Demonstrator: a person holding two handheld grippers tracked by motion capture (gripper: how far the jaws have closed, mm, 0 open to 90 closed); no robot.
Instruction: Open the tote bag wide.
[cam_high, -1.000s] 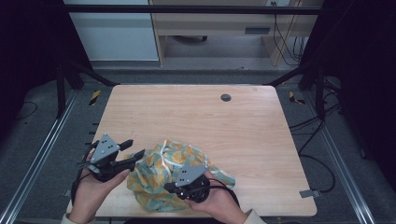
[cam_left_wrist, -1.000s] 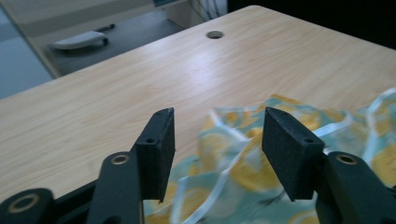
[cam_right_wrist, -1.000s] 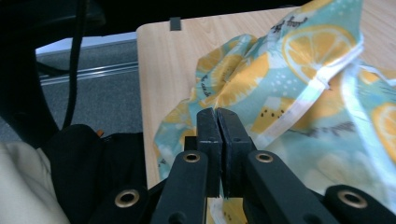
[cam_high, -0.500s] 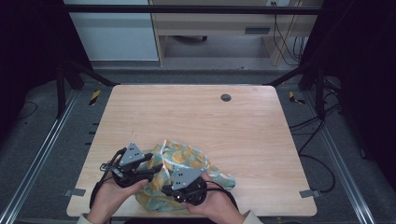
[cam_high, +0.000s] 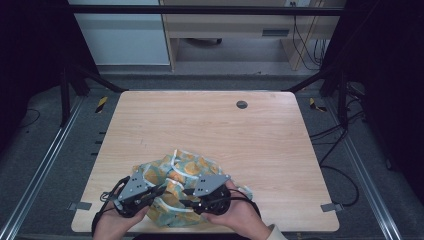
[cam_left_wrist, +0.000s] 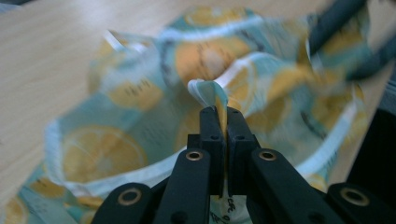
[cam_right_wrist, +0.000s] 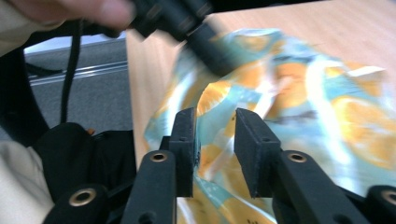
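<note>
A crumpled cloth printed with orange slices on teal, trimmed in white, lies near the front edge of the wooden table. My left gripper sits at its left side. Its jaws have just been closing and are now shut on a raised fold of the cloth, which sticks up between the pads of the left gripper. My right gripper rests at the cloth's front. Its jaws have just been opening and stand parted, with the cloth just beyond the gap and nothing pinched.
A dark round grommet is set in the table's far side. Metal frame rails run along both sides of the table, with cables on the floor at the right. The person's hands hold both grippers at the front edge.
The left gripper came in from the left, dropped onto the cloth and closed on a fold. The right gripper stayed in place and its jaws parted.
</note>
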